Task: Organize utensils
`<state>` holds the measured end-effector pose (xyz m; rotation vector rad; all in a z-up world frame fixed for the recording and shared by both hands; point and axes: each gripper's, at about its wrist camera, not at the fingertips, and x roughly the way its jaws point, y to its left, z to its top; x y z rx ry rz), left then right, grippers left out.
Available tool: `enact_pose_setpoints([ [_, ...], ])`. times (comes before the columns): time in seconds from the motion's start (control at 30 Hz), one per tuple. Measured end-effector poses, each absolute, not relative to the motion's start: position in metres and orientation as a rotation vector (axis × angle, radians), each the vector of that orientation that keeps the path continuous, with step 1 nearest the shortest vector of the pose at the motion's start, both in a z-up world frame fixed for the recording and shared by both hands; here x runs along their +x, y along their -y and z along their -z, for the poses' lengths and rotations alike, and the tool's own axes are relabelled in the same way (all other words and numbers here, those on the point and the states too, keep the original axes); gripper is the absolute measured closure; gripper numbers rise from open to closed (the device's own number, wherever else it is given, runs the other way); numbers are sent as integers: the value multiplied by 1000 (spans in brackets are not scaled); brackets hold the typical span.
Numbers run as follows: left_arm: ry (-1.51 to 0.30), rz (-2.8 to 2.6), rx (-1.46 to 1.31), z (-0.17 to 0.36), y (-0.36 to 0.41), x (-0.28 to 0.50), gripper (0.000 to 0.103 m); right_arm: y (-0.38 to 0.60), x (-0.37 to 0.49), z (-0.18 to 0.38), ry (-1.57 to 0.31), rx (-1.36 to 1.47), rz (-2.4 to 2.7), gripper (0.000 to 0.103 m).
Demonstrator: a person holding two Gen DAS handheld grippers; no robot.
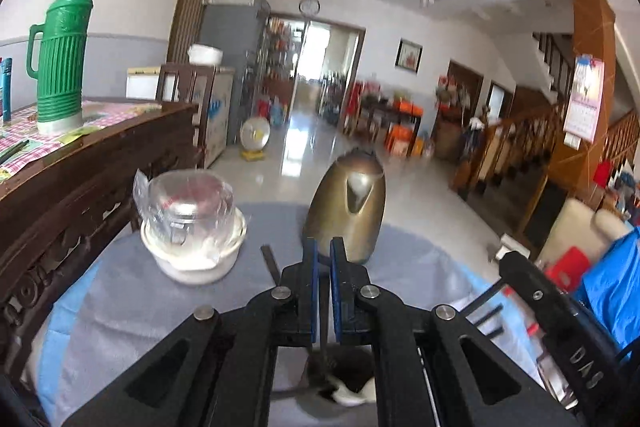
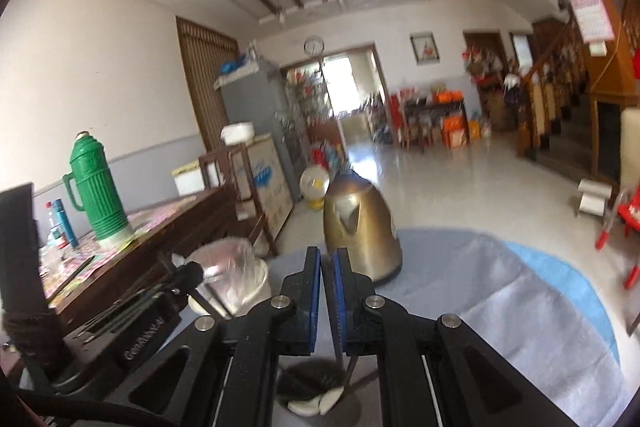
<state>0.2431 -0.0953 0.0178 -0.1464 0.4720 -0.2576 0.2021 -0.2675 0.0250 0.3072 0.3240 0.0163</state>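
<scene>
Both grippers hover above a round table with a grey-blue cloth (image 1: 132,291). My left gripper (image 1: 323,247) has its blue-padded jaws nearly closed on a thin dark utensil handle (image 1: 322,345) that hangs down into a dark utensil cup (image 1: 344,385) holding white spoons. My right gripper (image 2: 327,255) is likewise closed on a thin metal utensil handle (image 2: 340,347) that drops into the same cup (image 2: 308,387), where white spoon ends (image 2: 316,405) show. The right gripper also shows in the left wrist view (image 1: 560,323), at the right.
A gold electric kettle (image 1: 346,207) stands on the table ahead. A white bowl with a plastic-wrapped glass cup (image 1: 192,227) sits at the left. A dark wooden table with a green thermos (image 1: 60,59) stands further left. Open tiled floor lies beyond.
</scene>
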Motion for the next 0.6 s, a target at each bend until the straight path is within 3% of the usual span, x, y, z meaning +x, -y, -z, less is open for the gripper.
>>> enact_pose_setpoints([
  [0.07,-476,272,-139,-27,89,232,85,279,196,-26,-349,365,-39,91],
  [0.1,-468,268,-123,-35,84,224,65,285,191,-28,-350,394,-58,86],
  [0.17,-447,275,-109,-44,78,208,39,296,177,-31,-339,440,-83,67],
  [0.2,-423,274,-98,-51,71,195,37,301,167,-32,-326,457,-90,60],
  [0.23,-411,271,-83,-55,68,186,34,306,156,-35,-307,476,-98,40],
  [0.27,-407,272,-67,-59,64,177,30,309,145,-37,-282,489,-101,37],
  [0.3,-413,273,-52,-61,59,169,19,312,128,-40,-247,492,-103,37],
  [0.47,-473,204,25,-47,38,117,8,311,70,-38,-230,460,-105,37],
  [0.6,-577,134,62,-19,31,88,7,298,46,-20,-325,418,-79,37],
])
